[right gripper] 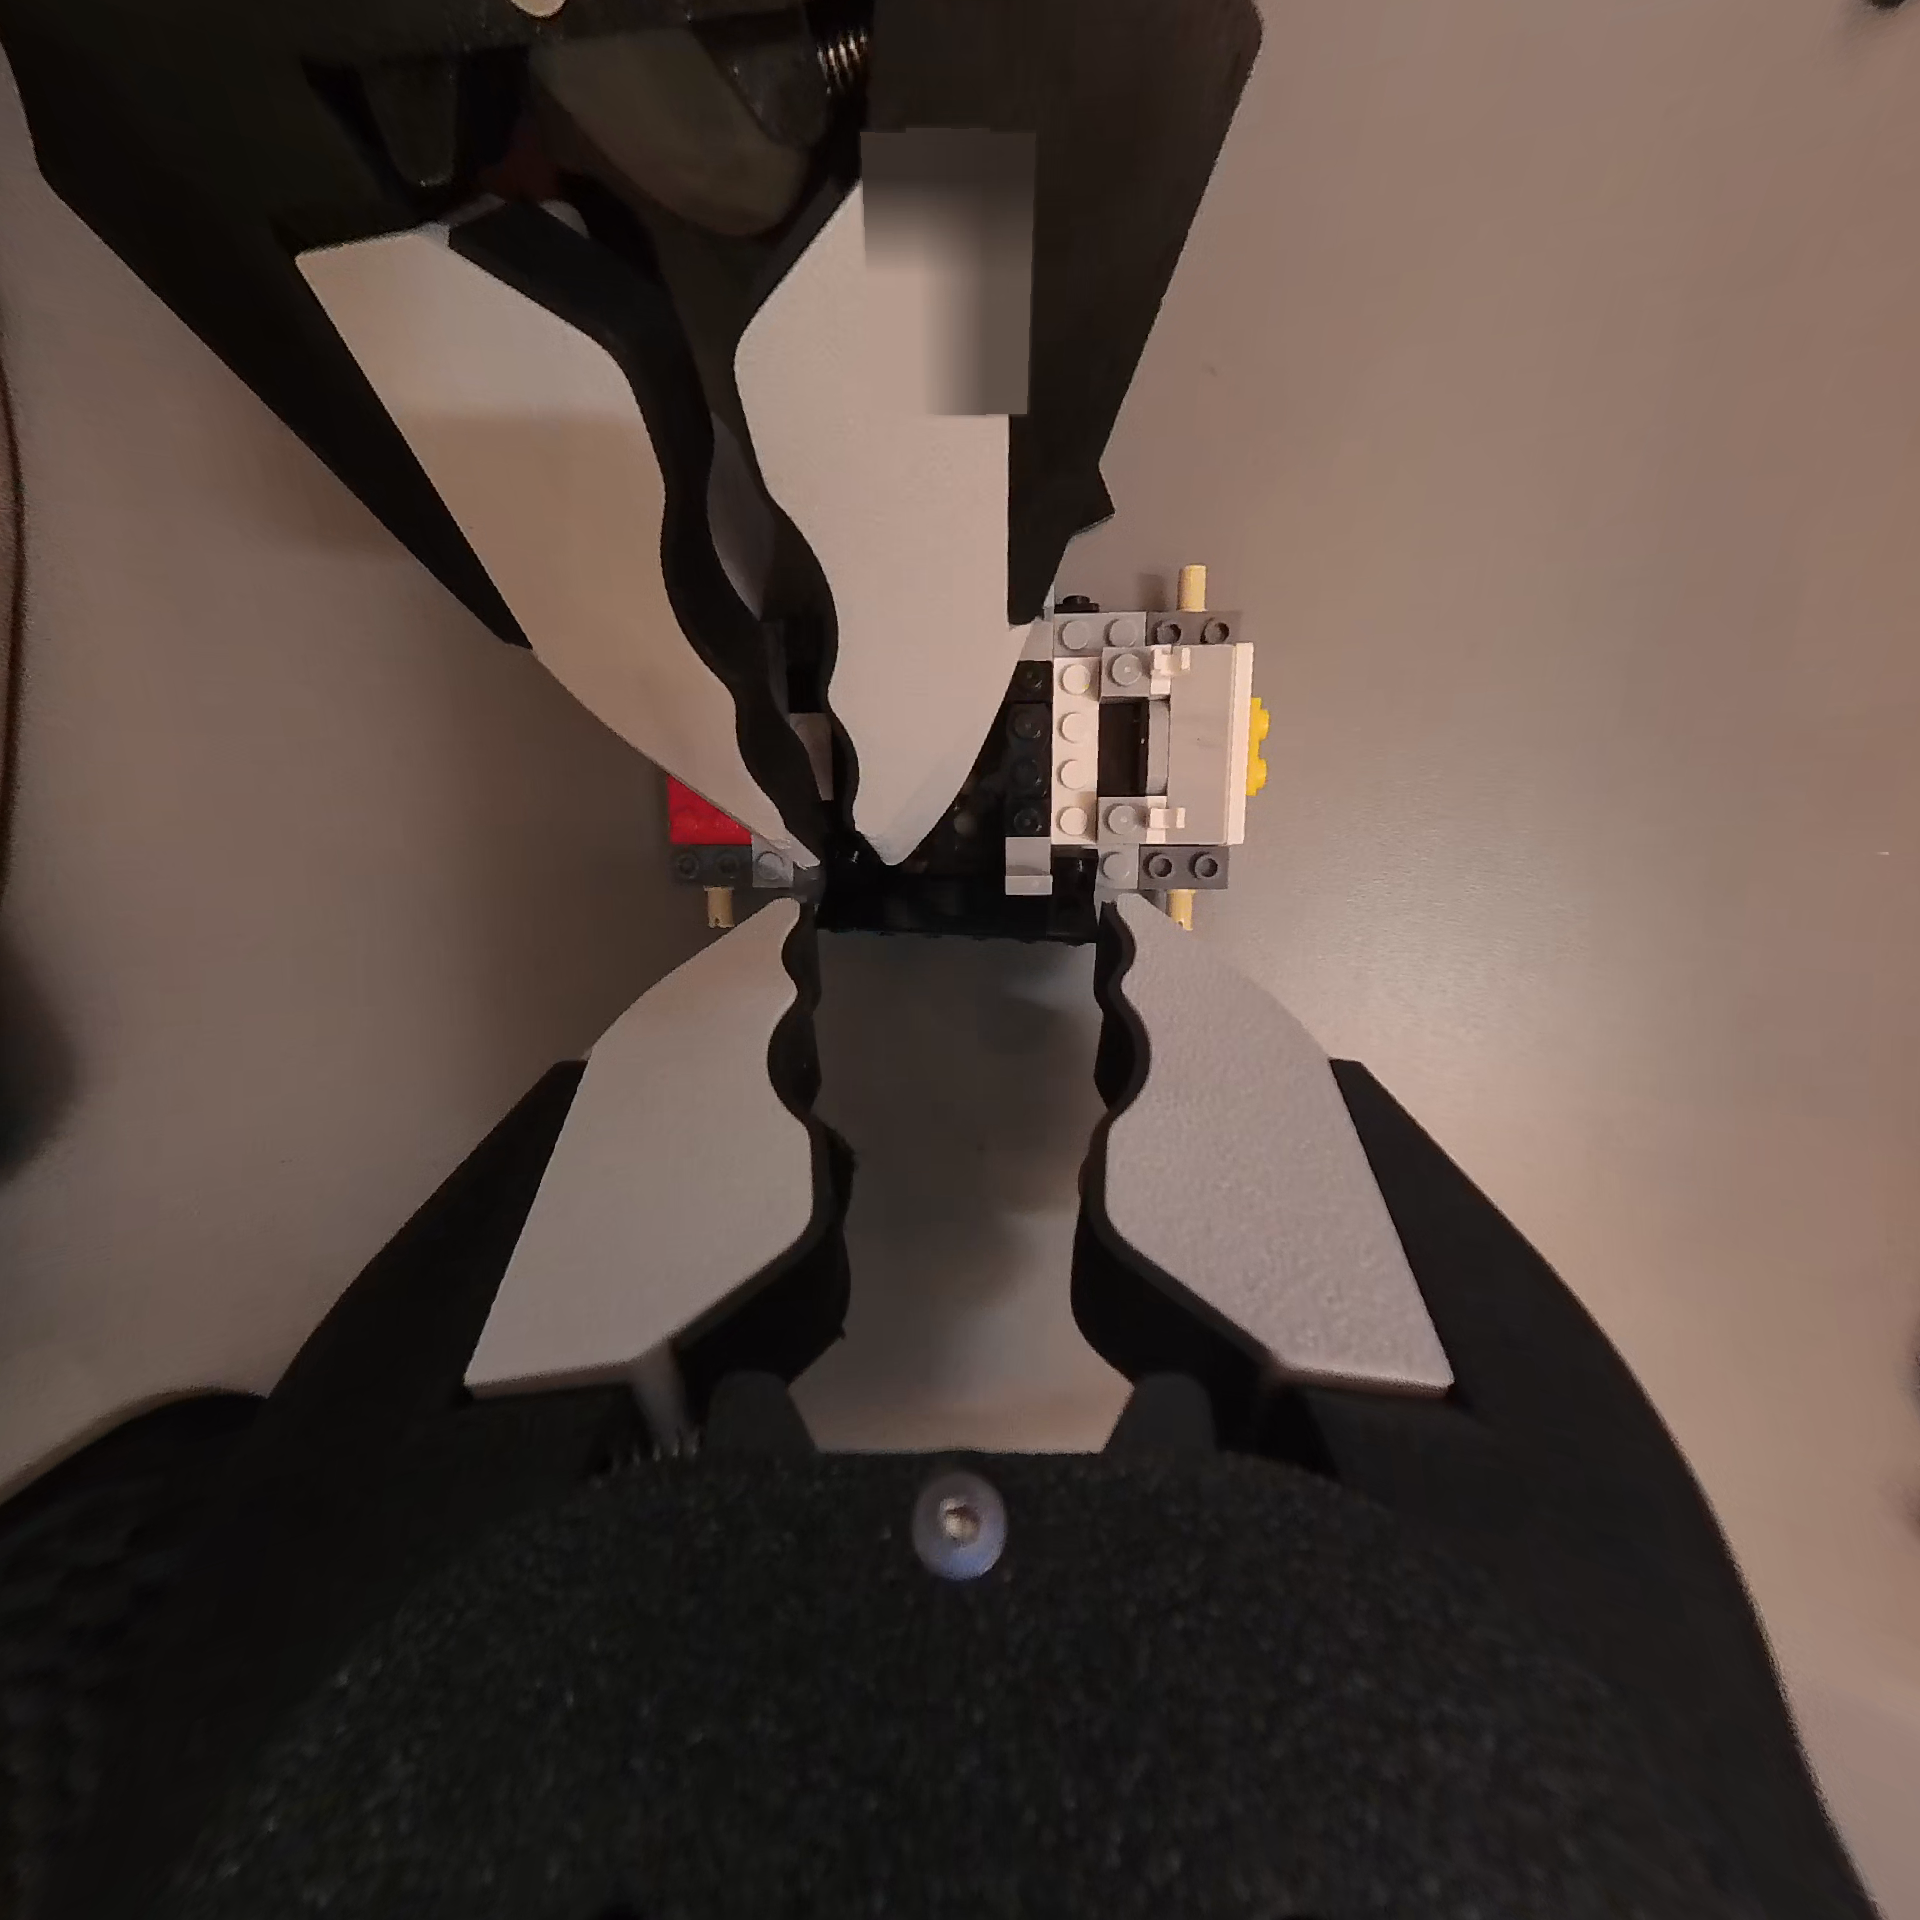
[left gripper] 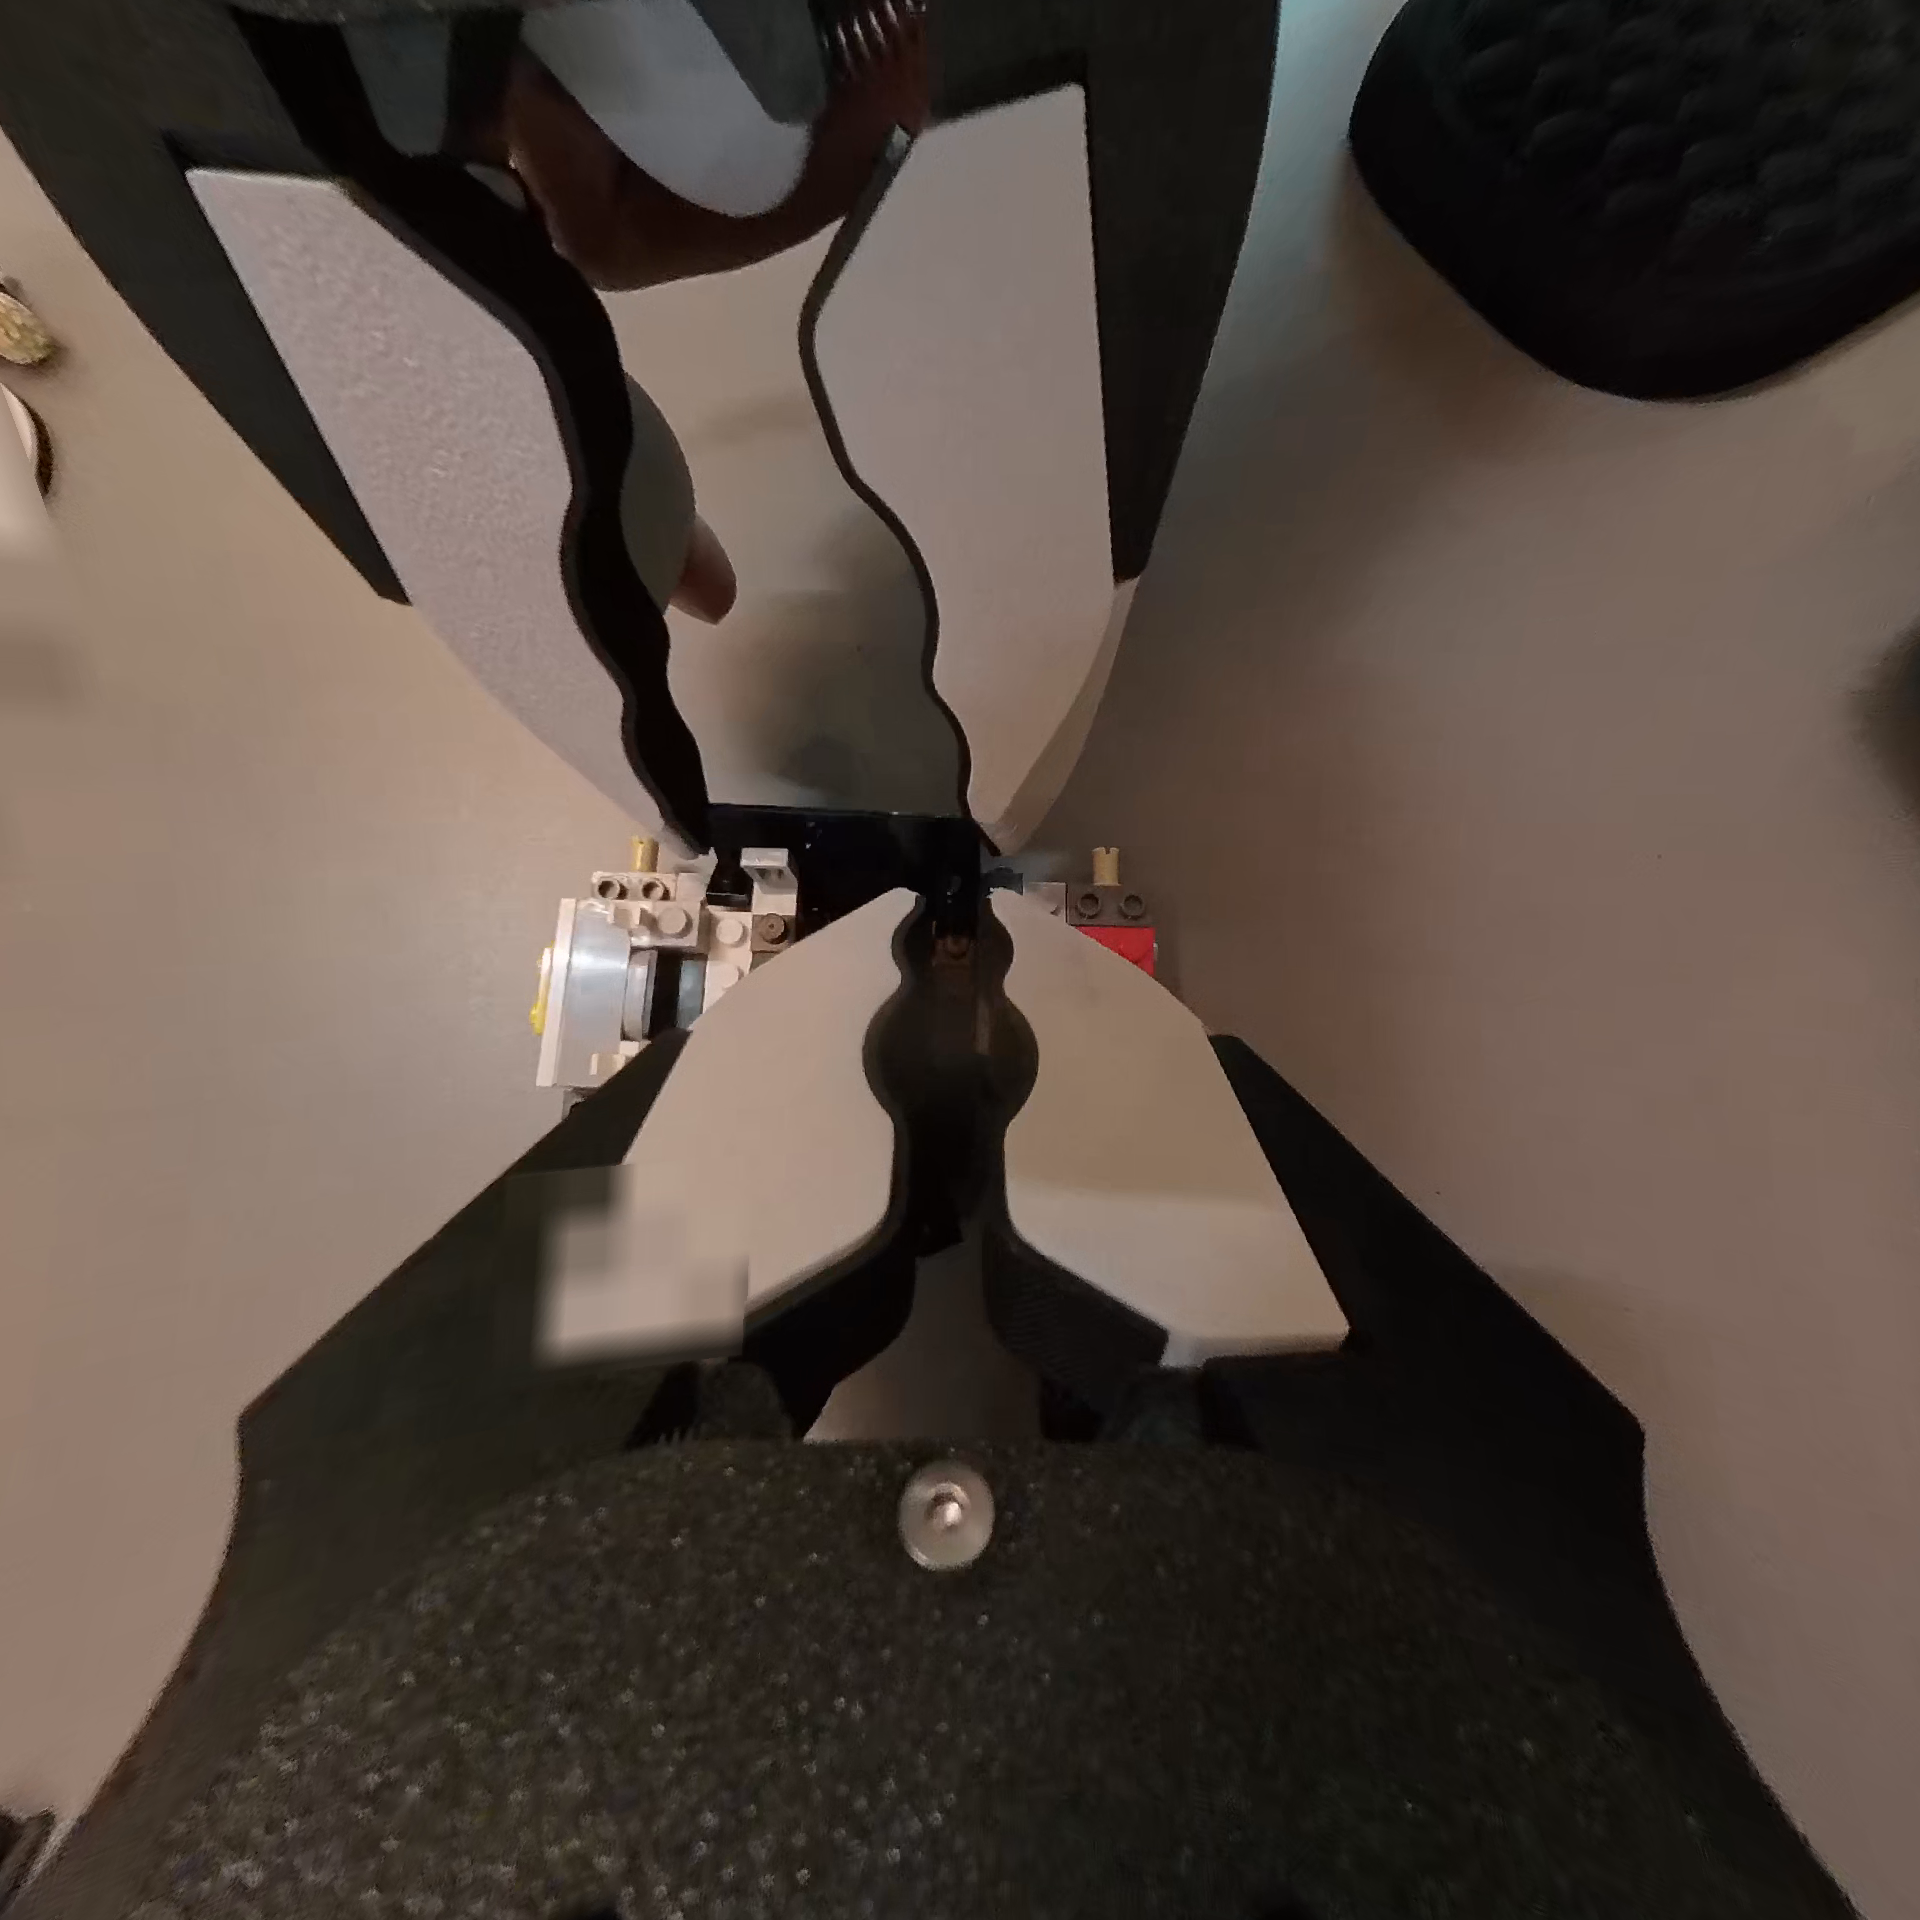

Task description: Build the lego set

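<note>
No legible writing anywhere.

A plain, matte beige tabletop (left gripper: 1507,935) fills both views, smooth and unpatterned. Warm light falls across it, brighter toward the right in the right wrist view, with soft shadows near the centre. A dark, textured cushion-like object (left gripper: 1662,187) lies at the far right corner.

A plain indoor tabletop workstation, home or lab unclear: a bare beige table (left gripper: 1455,935) carrying a half-built lego model (right gripper: 1143,748), with a black textured pad (left gripper: 1662,187) well beyond it.
</note>
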Demonstrator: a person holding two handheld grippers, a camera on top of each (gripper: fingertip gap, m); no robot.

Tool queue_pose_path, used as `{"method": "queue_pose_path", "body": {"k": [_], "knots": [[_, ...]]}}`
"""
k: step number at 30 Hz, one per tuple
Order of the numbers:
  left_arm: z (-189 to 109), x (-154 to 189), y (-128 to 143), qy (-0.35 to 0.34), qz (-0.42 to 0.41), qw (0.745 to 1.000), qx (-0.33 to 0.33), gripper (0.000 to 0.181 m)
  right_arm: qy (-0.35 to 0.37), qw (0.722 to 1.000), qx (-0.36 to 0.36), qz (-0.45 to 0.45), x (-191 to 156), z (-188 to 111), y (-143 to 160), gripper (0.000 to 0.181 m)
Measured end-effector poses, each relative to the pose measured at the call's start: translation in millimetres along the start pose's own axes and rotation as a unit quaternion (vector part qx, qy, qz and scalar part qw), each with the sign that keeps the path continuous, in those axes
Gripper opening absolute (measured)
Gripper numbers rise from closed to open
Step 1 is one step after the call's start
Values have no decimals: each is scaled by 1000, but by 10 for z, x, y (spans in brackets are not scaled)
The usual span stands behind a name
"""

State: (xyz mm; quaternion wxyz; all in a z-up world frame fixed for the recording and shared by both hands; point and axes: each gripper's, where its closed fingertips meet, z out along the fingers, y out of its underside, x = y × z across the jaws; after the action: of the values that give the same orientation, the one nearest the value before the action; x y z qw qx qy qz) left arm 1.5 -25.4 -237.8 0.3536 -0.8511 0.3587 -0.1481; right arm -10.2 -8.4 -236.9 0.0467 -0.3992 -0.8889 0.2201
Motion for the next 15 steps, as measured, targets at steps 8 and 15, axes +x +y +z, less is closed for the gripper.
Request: {"method": "queue_pose_path", "body": {"k": [8,15], "knots": [[-13,2,37,-4,3,1000,-17,8,-16,999,44,14,-12,-14,-43,50],[-19,5,41,5,-3,1000,-12,8,10,994,105,-6,-6,8,-95,53]]}}
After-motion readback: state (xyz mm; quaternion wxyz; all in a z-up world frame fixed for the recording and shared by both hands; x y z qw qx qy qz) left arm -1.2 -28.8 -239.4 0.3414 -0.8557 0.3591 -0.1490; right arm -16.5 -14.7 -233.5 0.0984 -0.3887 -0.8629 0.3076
